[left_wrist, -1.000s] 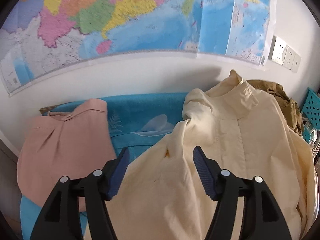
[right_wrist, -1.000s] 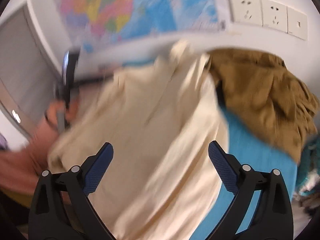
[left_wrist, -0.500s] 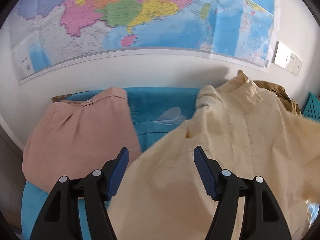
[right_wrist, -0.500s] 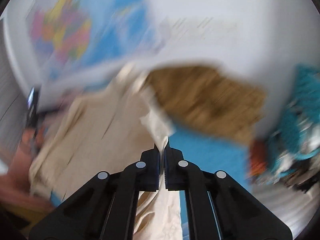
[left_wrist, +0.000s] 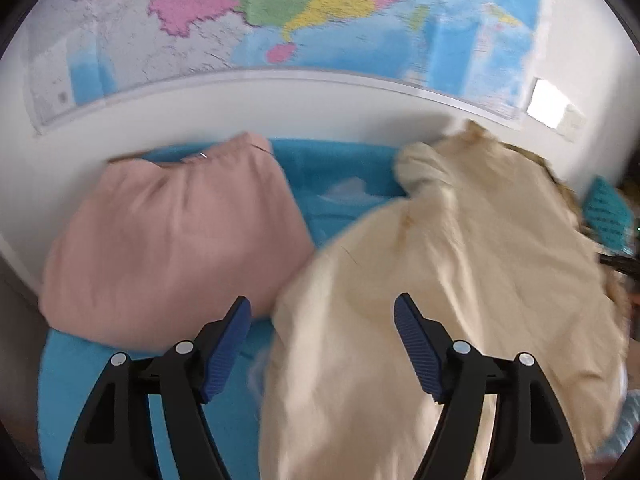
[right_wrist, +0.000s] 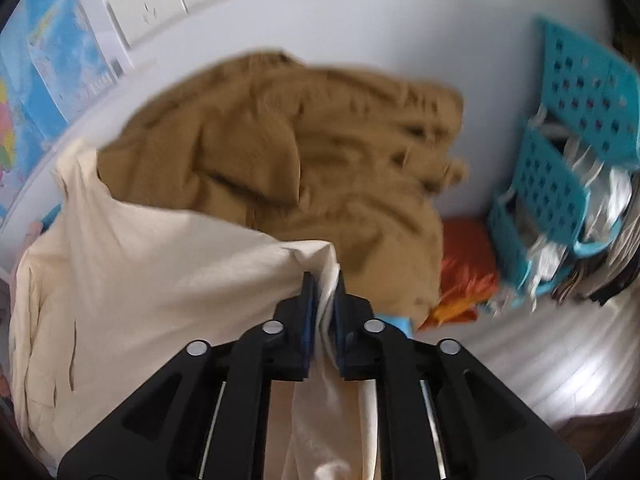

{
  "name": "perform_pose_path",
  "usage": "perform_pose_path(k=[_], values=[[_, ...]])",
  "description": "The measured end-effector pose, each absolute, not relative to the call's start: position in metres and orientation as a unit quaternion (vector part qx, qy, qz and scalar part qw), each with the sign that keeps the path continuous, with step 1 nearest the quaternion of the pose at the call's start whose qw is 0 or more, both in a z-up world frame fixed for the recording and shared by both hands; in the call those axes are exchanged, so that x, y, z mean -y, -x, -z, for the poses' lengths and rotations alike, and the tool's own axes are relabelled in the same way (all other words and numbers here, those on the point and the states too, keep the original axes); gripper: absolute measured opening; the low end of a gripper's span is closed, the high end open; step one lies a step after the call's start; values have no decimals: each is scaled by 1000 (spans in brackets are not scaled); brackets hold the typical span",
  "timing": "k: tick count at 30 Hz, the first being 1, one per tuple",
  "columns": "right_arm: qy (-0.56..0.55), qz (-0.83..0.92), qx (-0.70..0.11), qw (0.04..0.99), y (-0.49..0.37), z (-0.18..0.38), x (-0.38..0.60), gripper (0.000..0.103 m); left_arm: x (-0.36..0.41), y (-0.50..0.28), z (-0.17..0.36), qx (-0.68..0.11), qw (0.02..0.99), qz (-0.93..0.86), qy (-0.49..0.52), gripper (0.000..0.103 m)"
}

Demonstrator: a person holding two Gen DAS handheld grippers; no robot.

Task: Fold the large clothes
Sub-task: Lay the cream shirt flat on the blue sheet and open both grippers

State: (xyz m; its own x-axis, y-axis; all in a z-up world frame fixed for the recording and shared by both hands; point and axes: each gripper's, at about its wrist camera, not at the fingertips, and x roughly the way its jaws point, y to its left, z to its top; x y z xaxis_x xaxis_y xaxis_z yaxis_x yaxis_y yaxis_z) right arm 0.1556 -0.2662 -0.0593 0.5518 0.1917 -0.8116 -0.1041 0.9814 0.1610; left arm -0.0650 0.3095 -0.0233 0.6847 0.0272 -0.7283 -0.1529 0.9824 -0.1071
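Observation:
A large cream shirt (left_wrist: 448, 280) lies spread over the blue-covered surface (left_wrist: 344, 168), collar toward the wall. My left gripper (left_wrist: 322, 332) is open and empty, hovering over the shirt's left edge. My right gripper (right_wrist: 325, 292) is shut on a fold of the cream shirt (right_wrist: 140, 280) at its right side and holds it lifted and taut.
A folded pink garment (left_wrist: 168, 248) lies at the left. A crumpled brown garment (right_wrist: 320, 152) sits behind the shirt against the wall. A teal plastic basket (right_wrist: 568, 152) with items and an orange cloth (right_wrist: 464, 272) stand at the right. A wall map (left_wrist: 280, 12) hangs above.
My right gripper closed on the cream shirt's right edge and pulled it rightward. The shirt shifted and stretched. My left gripper stayed open and drifted slightly left.

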Motion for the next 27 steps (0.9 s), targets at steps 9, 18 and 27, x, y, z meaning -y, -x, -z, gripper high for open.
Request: perform_pose_path(k=[9, 18, 27], values=[[-47, -136, -333, 932, -83, -19, 233, 70, -274, 167, 8, -358, 933, 17, 38, 85], [-35, -267, -308, 912, -37, -37, 165, 75, -200, 198, 62, -430, 899, 15, -82, 49], [-27, -299, -322, 898, -28, -27, 135, 75, -314, 175, -31, -361, 928, -84, 44, 6]])
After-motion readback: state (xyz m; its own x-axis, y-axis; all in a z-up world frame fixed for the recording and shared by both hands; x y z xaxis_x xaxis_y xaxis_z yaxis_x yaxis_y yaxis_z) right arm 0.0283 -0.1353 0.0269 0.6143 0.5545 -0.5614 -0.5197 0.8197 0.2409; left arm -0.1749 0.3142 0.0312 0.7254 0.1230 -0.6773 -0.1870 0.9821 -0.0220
